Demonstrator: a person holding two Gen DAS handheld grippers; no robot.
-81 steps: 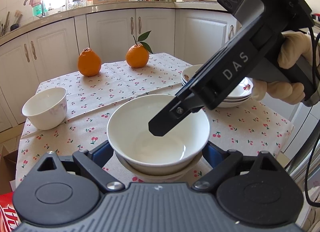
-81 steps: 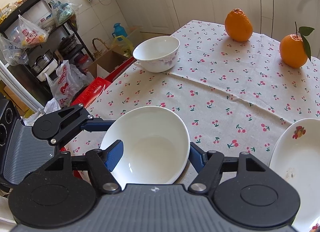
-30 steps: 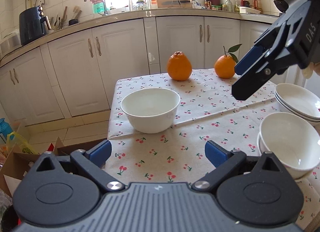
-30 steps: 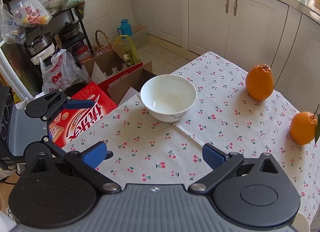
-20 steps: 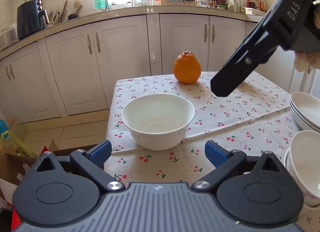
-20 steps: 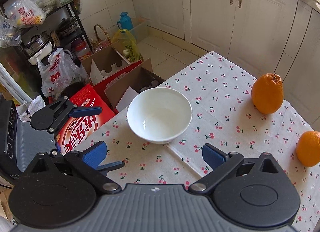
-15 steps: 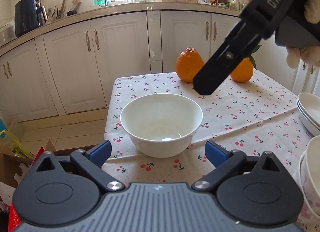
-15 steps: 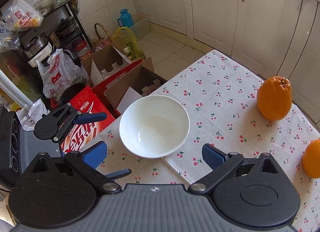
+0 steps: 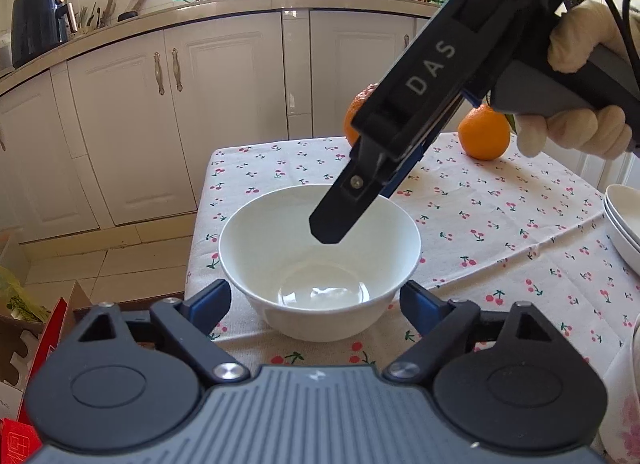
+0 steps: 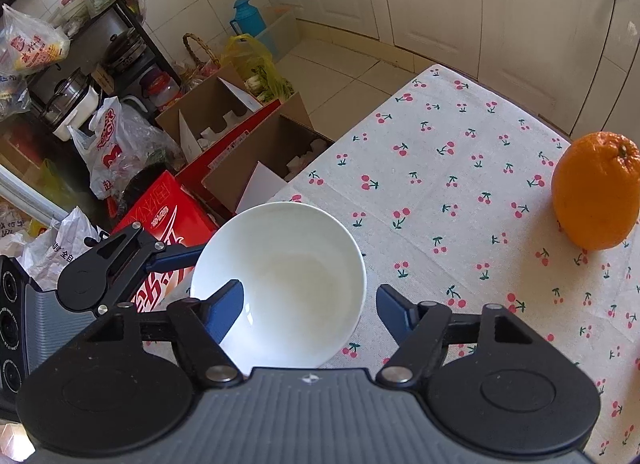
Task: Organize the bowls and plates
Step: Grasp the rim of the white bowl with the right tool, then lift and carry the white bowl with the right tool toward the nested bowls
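White bowl [image 9: 320,260] sits upright near the corner of the desk [image 9: 500,224], on the cherry-print tablecloth [image 10: 440,168]. Nothing in it.

Left gripper [image 9: 314,300]: jaws spread wide, one blue-padded finger on each side of the bowl at its lower wall. Both pads look just clear of the porcelain; contact can't be confirmed from the left wrist view. Not clamped.

Right gripper [image 10: 308,302]: jaws also wide open, straddling the bowl rim from the other side. The left-hand finger [image 10: 226,300] sits over the bowl's interior, the other hangs outside the rim above the cloth. In the left wrist view its black finger tip [image 9: 332,224] hangs over the bowl's mouth, angled down, held by a gloved hand [image 9: 576,124]. Touching the rim or not: can't tell.

Two oranges on the far part of the desk: one [image 9: 484,132] in the open, one [image 9: 358,112] mostly hidden behind the right gripper body. Same bumpy orange [image 10: 596,188] shows at the right edge of the right wrist view, well apart from the bowl.

Stack of white plates [image 9: 624,220] at the right edge of the desk, cut off by the frame.

On the floor beside the desk: open cardboard boxes [image 10: 240,144], a red carton [image 10: 164,216], plastic bags [image 10: 116,148].
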